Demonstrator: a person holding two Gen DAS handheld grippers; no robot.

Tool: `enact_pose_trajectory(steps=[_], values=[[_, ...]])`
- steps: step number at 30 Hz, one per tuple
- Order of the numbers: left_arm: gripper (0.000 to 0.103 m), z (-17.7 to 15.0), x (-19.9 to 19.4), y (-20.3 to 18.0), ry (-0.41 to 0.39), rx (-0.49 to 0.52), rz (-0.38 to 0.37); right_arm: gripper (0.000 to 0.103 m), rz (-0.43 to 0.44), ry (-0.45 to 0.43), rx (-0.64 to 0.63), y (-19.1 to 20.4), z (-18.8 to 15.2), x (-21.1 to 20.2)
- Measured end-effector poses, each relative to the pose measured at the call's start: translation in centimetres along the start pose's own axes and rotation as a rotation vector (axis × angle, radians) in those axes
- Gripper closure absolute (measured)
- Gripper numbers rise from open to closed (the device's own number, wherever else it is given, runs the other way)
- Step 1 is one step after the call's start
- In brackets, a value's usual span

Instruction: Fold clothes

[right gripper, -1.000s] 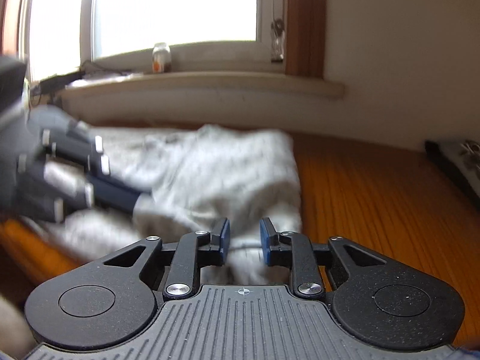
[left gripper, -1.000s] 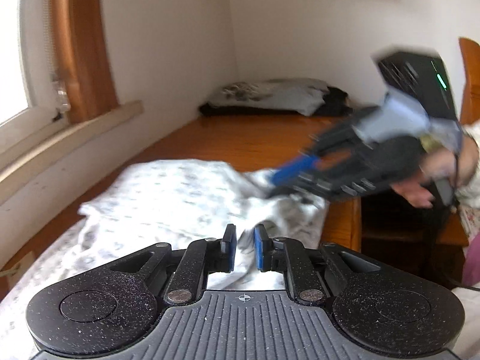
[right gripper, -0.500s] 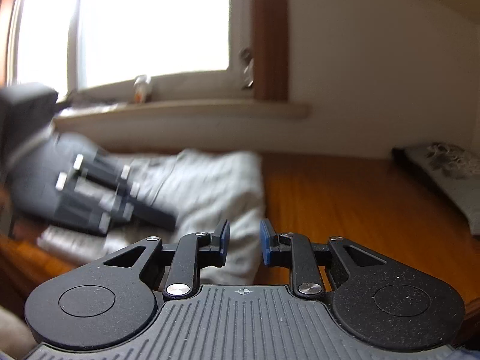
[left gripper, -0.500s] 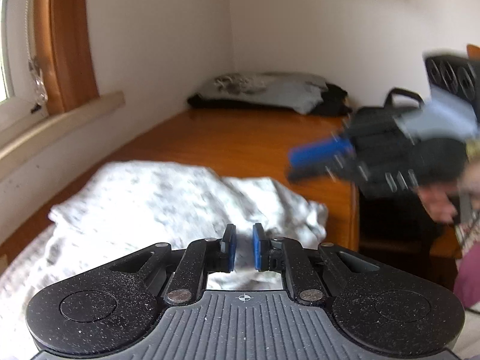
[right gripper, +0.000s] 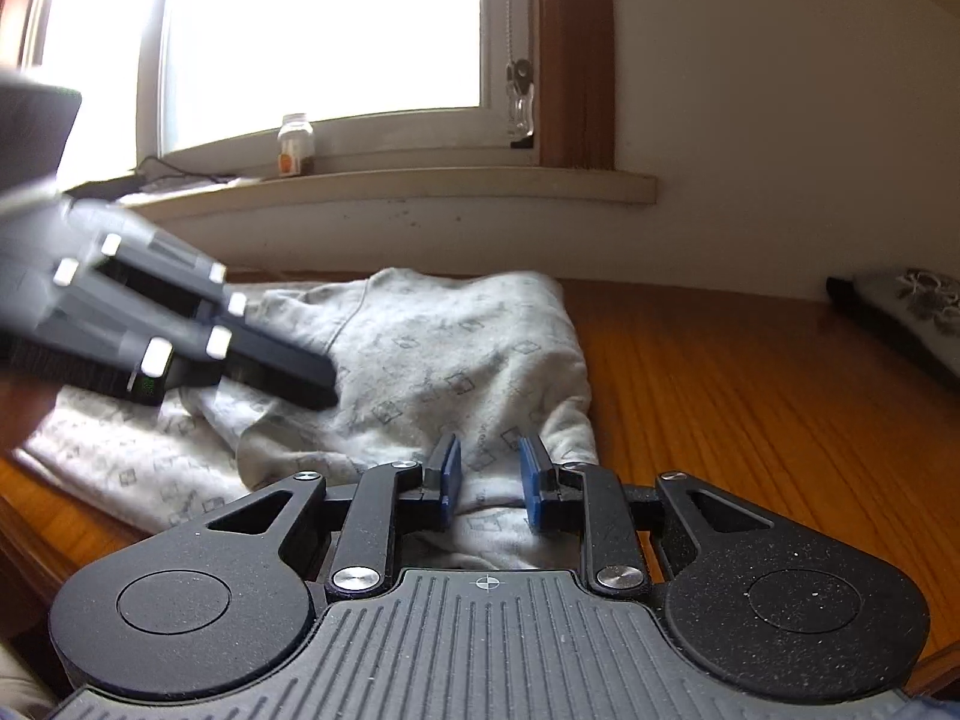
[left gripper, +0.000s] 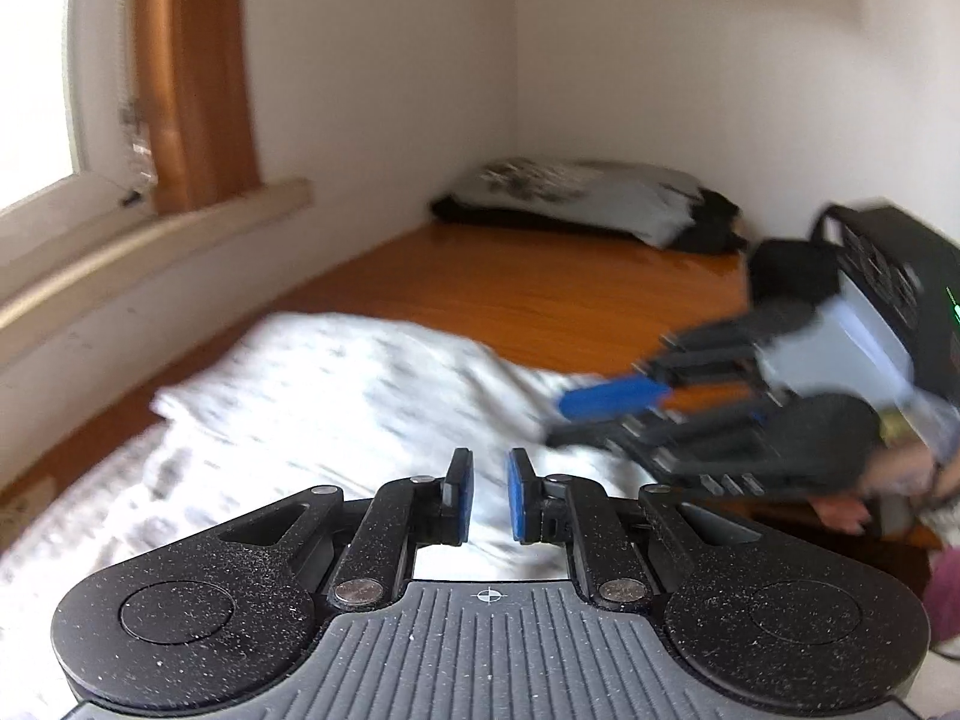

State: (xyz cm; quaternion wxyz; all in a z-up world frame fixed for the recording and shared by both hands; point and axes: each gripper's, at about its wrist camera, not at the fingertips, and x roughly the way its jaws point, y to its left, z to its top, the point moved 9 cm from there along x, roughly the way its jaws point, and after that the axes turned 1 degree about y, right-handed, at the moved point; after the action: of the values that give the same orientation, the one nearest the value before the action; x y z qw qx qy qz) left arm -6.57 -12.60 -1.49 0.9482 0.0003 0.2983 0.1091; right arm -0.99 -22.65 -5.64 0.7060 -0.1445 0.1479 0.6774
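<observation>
Soft patterned garment (right gripper: 420, 354) — rumpled heap

Each wrist camera sits low and close over the glossy orange-brown wooden table (left gripper: 540, 294), the left view facing the white corner, the right view facing the bright window (right gripper: 318, 36), both sharing the rumpled white patterned garment (right gripper: 420, 360) and each other's gripper.

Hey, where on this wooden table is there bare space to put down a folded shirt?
The widest bare wood lies between the white patterned garment and the dark folded pile in the far corner, bordered by the wall under the windowsill. The garment's end is crowded: both the left gripper and right gripper hover over it.
</observation>
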Motion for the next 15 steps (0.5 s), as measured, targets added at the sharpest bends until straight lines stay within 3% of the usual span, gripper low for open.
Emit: enact_pose_trajectory(steps=[7, 11, 15], values=[[0.089, 2.6, 2.4, 6.6, 0.02, -0.039, 0.124, 0.08, 0.009, 0.003, -0.045, 0.1, -0.4, -0.2], [0.089, 1.9, 4.5, 10.1, 0.07, -0.064, 0.174, 0.08, -0.012, -0.011, -0.052, 0.3, -0.4, -0.2], [0.089, 0.3, 5.4, 12.2, 0.105, -0.098, 0.173, 0.079, -0.03, -0.033, -0.031, 0.3, 0.8, -0.6]])
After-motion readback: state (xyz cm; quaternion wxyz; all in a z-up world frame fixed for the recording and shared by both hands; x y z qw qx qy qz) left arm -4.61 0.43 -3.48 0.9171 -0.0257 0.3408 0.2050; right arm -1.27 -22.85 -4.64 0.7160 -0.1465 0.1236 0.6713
